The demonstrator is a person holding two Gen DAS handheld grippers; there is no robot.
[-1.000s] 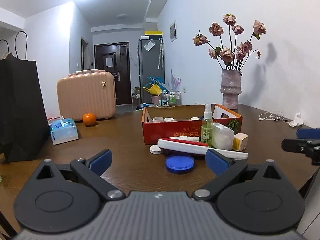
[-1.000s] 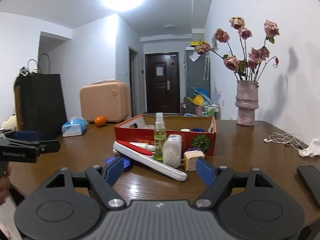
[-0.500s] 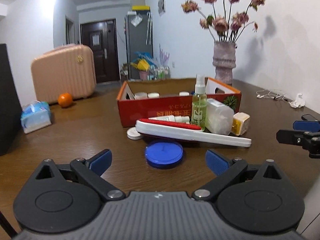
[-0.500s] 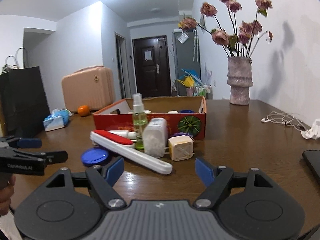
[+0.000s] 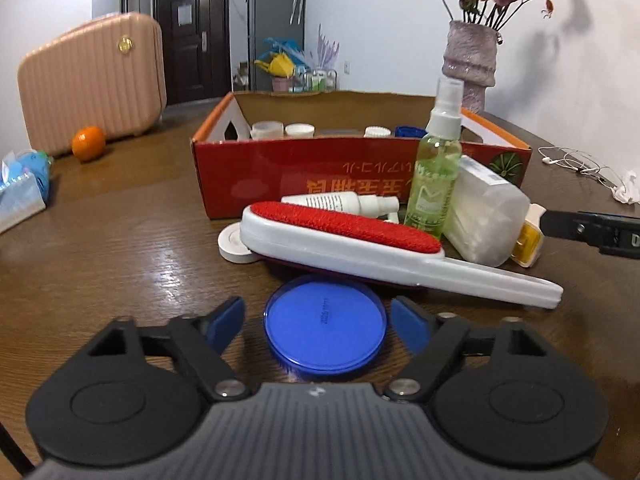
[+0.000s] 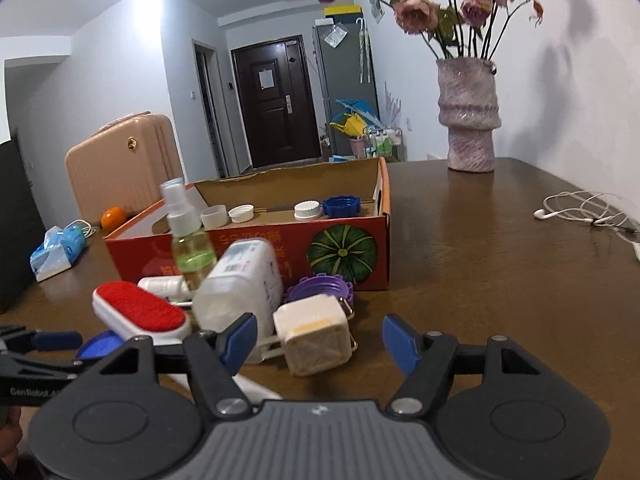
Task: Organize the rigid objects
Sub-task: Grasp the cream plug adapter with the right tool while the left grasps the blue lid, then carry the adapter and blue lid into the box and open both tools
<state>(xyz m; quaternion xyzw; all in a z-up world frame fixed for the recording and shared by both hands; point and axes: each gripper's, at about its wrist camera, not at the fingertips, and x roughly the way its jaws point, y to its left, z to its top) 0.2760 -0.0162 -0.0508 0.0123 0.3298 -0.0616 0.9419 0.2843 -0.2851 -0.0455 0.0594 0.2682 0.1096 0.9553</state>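
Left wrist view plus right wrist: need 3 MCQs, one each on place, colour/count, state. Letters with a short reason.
1. Where does the blue disc lid lie?
A. inside the red box
B. on the table between the left gripper's fingers
C. on top of the lint brush

2. What colour is the ribbed cap behind the cream cube?
A. purple
B. green
C. orange

3. How does the green spray bottle stand?
A. lying flat
B. upside down
C. upright

Answers:
1 B: the left gripper has the lid between its blue fingers, gaps showing on both sides, its jaws having just been closing.
2 A: the purple cap sits against the red box.
3 C: its nozzle points up beside the lint brush.
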